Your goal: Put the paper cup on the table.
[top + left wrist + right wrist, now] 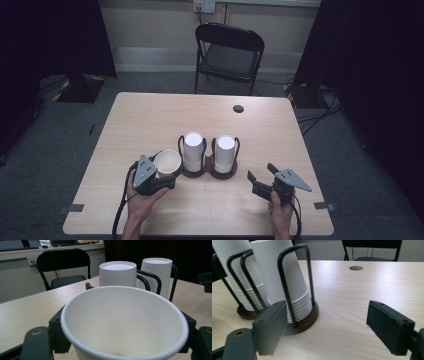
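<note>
Tabletop holders (223, 172) carry cup stacks (225, 152) — left tool (159, 176) grips cup (167, 162).

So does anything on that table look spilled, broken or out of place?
Nothing stands out. Both cup stacks stand upside down and straight in their holder, and the cup in the left gripper is upright, empty and undented.

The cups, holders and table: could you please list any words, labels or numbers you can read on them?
None can be read.
The held cup is plain white inside.
The two cup stacks are blank white.
The holders and table bear no marks.
The wall socket is too small to read.
</note>
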`<action>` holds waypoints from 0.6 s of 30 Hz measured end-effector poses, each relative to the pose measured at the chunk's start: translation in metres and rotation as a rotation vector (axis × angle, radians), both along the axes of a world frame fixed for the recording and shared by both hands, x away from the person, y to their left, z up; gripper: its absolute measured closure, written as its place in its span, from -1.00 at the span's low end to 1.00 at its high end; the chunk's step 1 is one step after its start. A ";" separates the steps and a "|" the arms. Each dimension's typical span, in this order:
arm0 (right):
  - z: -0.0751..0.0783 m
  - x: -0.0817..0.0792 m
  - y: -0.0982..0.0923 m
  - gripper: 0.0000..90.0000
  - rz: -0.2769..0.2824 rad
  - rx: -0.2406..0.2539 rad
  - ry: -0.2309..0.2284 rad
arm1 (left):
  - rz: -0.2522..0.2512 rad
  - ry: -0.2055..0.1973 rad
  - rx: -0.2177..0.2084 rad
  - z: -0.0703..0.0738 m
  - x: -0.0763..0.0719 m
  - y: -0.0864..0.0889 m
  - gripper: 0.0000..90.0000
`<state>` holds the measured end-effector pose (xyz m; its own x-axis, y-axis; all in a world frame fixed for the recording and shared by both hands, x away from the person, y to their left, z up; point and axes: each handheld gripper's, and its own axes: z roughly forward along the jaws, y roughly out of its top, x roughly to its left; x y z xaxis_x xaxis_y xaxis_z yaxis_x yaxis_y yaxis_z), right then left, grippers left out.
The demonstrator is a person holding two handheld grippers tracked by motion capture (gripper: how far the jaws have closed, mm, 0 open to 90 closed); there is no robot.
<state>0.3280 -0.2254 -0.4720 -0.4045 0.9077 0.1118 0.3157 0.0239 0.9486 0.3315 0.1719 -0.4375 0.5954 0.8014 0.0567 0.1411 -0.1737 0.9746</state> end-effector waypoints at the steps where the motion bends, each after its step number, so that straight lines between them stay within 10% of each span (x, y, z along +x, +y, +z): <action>1: -0.001 0.001 0.000 -0.63 -0.014 -0.003 0.006 | 0.006 0.000 -0.007 0.000 0.001 0.001 -0.48; 18: -0.022 0.002 -0.001 -0.62 -0.096 -0.016 -0.066 | 0.148 -0.015 -0.097 0.009 0.021 0.029 -0.49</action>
